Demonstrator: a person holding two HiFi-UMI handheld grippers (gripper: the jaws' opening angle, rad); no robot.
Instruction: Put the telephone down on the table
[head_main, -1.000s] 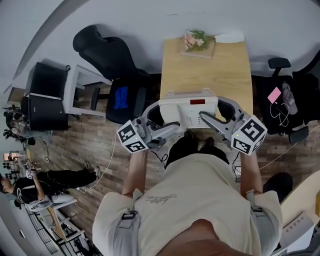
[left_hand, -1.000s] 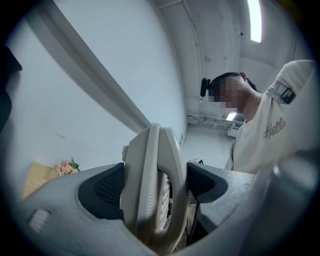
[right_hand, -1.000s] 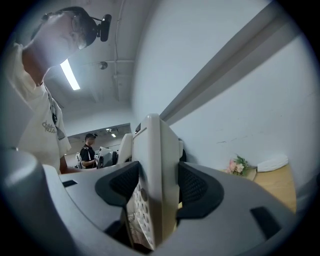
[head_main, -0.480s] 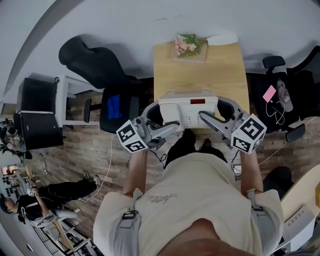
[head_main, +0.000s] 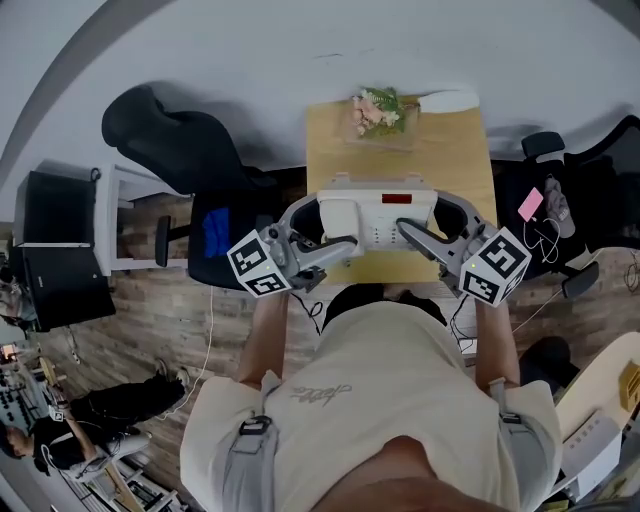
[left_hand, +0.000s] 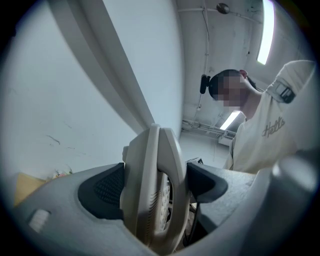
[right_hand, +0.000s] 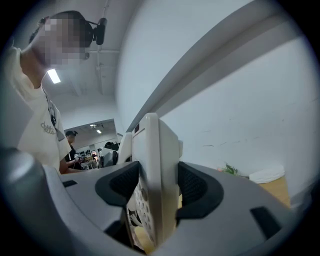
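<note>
A cream desk telephone (head_main: 378, 218) with a red display hangs over the near end of the wooden table (head_main: 400, 155), held between both grippers. My left gripper (head_main: 325, 238) is shut on its left side, where the handset (left_hand: 152, 190) fills the gap between the dark pads. On the other end my right gripper (head_main: 408, 233) is shut on the telephone's body (right_hand: 152, 185), which shows edge-on between the pads. Neither gripper view shows the table surface under the telephone.
A flower bunch (head_main: 378, 105) and a white cloth (head_main: 448, 100) lie at the table's far end by the wall. A black office chair (head_main: 200, 160) stands left of the table, another chair (head_main: 560, 190) to the right. A person (head_main: 70, 415) sits low at far left.
The view has shifted forward, so the table's near end now lies under the telephone. Both grippers keep the same hold on it.
</note>
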